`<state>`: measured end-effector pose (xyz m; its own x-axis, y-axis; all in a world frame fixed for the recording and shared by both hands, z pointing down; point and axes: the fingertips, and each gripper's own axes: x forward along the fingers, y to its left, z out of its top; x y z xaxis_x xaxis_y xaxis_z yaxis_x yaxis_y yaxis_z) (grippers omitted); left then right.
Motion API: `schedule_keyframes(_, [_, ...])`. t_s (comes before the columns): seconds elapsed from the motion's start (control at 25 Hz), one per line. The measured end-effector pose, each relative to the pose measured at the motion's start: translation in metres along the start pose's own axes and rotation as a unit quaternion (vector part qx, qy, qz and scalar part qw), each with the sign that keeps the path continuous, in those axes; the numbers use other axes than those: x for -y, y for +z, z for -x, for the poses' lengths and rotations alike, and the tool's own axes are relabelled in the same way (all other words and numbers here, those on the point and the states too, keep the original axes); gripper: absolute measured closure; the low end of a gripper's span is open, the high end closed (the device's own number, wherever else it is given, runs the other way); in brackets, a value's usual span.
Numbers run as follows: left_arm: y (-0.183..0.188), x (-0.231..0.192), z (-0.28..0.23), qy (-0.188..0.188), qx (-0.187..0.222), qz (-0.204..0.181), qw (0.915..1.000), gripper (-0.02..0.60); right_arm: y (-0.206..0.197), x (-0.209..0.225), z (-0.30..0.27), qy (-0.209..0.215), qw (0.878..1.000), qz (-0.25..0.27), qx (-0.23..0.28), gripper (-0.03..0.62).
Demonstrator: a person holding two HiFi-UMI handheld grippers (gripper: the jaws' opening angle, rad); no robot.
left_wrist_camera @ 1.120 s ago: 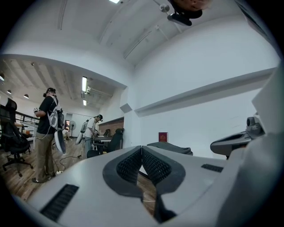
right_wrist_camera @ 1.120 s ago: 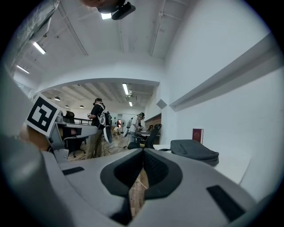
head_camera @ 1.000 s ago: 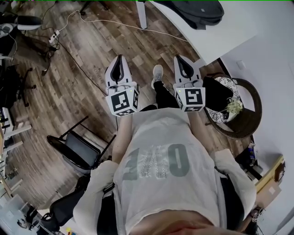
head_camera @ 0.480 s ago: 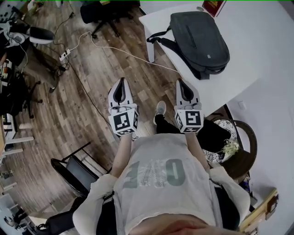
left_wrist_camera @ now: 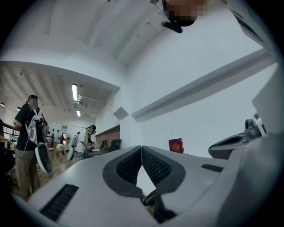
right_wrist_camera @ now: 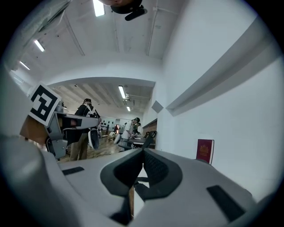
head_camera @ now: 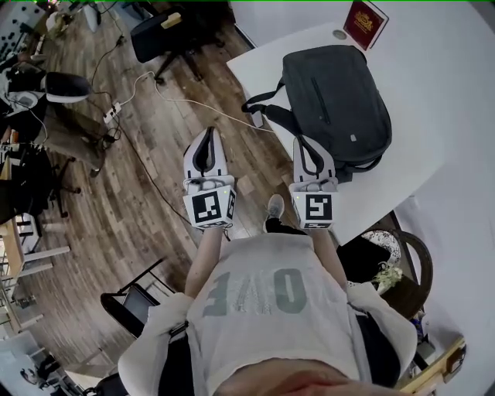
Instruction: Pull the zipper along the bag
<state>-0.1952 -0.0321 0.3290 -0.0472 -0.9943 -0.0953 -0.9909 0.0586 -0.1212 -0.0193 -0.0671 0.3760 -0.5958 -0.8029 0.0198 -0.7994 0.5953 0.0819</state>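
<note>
Wood floor (head_camera: 147,178) takes up L half of head view. White bench (head_camera: 456,69) sits upper R, one corner twd me. Bag (head_camera: 340,100), a dark grey backpack, lies flat on bench nr that corner; its shoulder straps (head_camera: 267,110) hang off the bench edge on the floor side. A zip line runs along bag's top face; puller too small to make out. Black office chair (head_camera: 166,31) stands on floor beyond the bench corner.

My L gripper (head_camera: 206,133) is held out over the floor, L of bench, well apart from bag. In left gripper view, L gripper (left_wrist_camera: 141,150) has fingers pressed tip to tip, nothing btwn them.

My R gripper (head_camera: 303,142) is alongside, tips at bag's near edge in head view; touching or not, can't tell. In right gripper view, R gripper (right_wrist_camera: 142,153) has fingers closed together too, holding nothing.

Red book (head_camera: 363,22) stands on bench just past bag's far end. White cable (head_camera: 193,102) trails across floor
</note>
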Motion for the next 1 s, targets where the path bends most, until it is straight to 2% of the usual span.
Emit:
schedule_keyframes(0.28, [-0.004, 0.011, -0.061, -0.015, 0.0, 0.001, 0.9999, 0.555, -0.004, 0.03, -0.048, 0.004, 1.0, -0.008, -0.001, 0.566])
schedule_keyframes(0.6, [0.0, 0.027, -0.088, -0.046, 0.018, 0.022, 0.9985, 0.555, 0.001, 0.047, -0.051, -0.02, 1.0, -0.009, -0.003, 0.566])
schedule_keyframes(0.84, [0.007, 0.061, -0.111, -0.118, 0.043, 0.035, 0.9915, 0.555, 0.007, 0.074, -0.034, -0.089, 0.996, 0.009, -0.004, 0.566])
schedule_keyframes(0.92, [0.004, 0.081, -0.118, -0.156, 0.042, 0.044, 0.9858, 0.555, 0.005, 0.085, -0.022, -0.127, 0.992, 0.011, -0.011, 0.566])
schedule_keyframes(1.0, [0.007, 0.104, -0.126, -0.203, 0.047, 0.056, 0.9764, 0.555, 0.005, 0.098, -0.006, -0.175, 0.984, 0.013, -0.018, 0.566])
